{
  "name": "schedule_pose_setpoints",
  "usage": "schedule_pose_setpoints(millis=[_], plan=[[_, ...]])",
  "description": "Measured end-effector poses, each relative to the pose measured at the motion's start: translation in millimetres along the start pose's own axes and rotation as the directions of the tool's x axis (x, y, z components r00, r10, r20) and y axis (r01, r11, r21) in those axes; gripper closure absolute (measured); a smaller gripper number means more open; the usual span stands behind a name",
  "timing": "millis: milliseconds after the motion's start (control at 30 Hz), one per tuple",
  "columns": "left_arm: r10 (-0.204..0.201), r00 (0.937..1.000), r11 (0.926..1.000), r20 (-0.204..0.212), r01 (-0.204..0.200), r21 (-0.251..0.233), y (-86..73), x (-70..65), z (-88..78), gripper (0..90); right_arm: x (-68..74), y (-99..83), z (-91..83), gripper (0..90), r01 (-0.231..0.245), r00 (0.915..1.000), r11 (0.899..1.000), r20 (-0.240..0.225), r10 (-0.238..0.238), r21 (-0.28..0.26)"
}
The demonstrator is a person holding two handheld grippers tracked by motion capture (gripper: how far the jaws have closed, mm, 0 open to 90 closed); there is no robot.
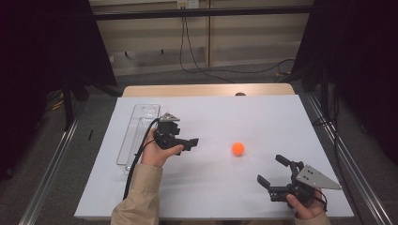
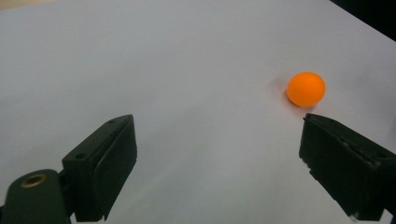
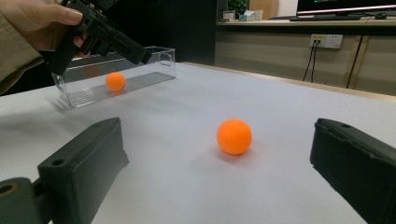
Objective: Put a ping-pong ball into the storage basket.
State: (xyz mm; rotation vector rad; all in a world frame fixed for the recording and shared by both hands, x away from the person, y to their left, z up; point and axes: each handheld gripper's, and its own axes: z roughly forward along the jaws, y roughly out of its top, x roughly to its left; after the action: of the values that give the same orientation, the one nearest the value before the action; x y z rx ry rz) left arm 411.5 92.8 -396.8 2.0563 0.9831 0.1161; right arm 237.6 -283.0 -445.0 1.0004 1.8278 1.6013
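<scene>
Your orange ball [image 1: 238,149] sits alone on the white table [image 1: 263,117], at about three o'clock from your left gripper [image 1: 191,143] and eleven o'clock from your right gripper [image 1: 271,171]. Both sets of jaws stand apart, with nothing between them. The ball looks light, hard and smooth (likely a hollow plastic one), so expect it to roll or squirt out at a nudge. Take it across its widest middle, pads level on opposite sides, closing gently. A second ball [image 3: 115,81] lies in the clear tray [image 1: 137,133] at nine o'clock.
</scene>
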Motion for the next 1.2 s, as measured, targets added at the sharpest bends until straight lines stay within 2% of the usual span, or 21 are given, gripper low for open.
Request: schedule_pose_setpoints(millis=[733,1200], plan=[[0.034,0.9993,0.9993,0.016,-0.035,0.01,0.7,-8.7,9.8,10.7,-0.5,0.0,0.6,2.4,0.001,1.0,1.0,0.001,-0.001,0.002],[0.059,0.9978,0.9977,0.032,-0.06,0.033,-0.5,-20.8,24.7,10.6,-0.5,-0.3,0.7,2.4,0.003,1.0,1.0,0.002,-0.003,0.004]])
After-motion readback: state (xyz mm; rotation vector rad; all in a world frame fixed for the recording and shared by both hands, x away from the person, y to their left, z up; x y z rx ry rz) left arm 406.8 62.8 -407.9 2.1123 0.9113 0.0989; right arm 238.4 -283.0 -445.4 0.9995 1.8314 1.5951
